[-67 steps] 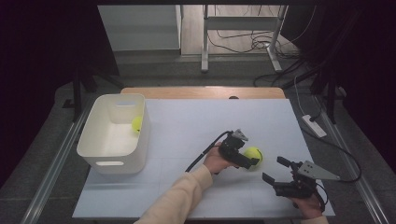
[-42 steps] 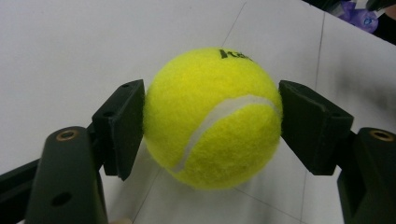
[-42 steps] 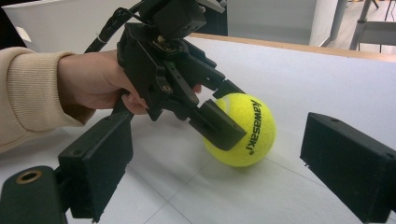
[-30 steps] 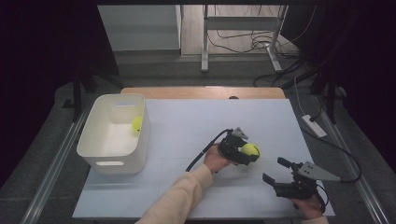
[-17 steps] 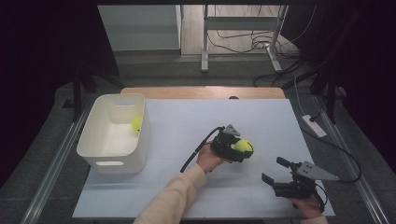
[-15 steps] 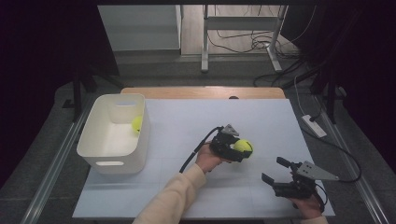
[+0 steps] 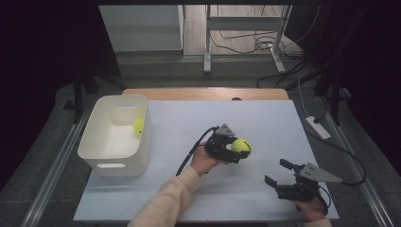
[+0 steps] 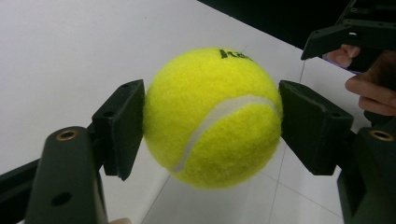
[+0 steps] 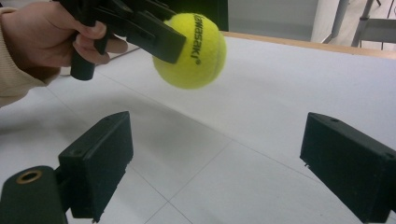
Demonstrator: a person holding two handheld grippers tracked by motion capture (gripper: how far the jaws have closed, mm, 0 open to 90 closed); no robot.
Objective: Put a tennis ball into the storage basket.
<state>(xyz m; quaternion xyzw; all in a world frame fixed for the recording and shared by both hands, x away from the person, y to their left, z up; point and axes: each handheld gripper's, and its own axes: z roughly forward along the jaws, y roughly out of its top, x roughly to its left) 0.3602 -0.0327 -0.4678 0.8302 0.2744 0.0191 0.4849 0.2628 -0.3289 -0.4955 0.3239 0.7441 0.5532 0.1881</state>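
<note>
A yellow tennis ball point(image 7: 241, 146) point(image 8: 212, 116) point(image 9: 194, 50) hangs above the white table, clamped between the black jaws of my left gripper point(image 7: 239, 150) point(image 8: 211, 123), both pads pressing its sides. My right gripper point(image 7: 279, 172) point(image 9: 219, 161) rests low near the table's front right corner, its jaws wide open with nothing between them. In the right gripper view the left gripper point(image 9: 184, 44) and its hand are up at the left. A second yellow ball point(image 7: 138, 125) lies inside the white bin point(image 7: 94, 150) at the left.
The white table top point(image 7: 265, 118) spans the middle, with a wooden edge at the back. A power strip point(image 7: 318, 127) and cables lie off the right side. Dark floor and desk legs are behind.
My left gripper has lifted the ball off the table and carried it up and to the left. The right gripper has stayed where it was.
</note>
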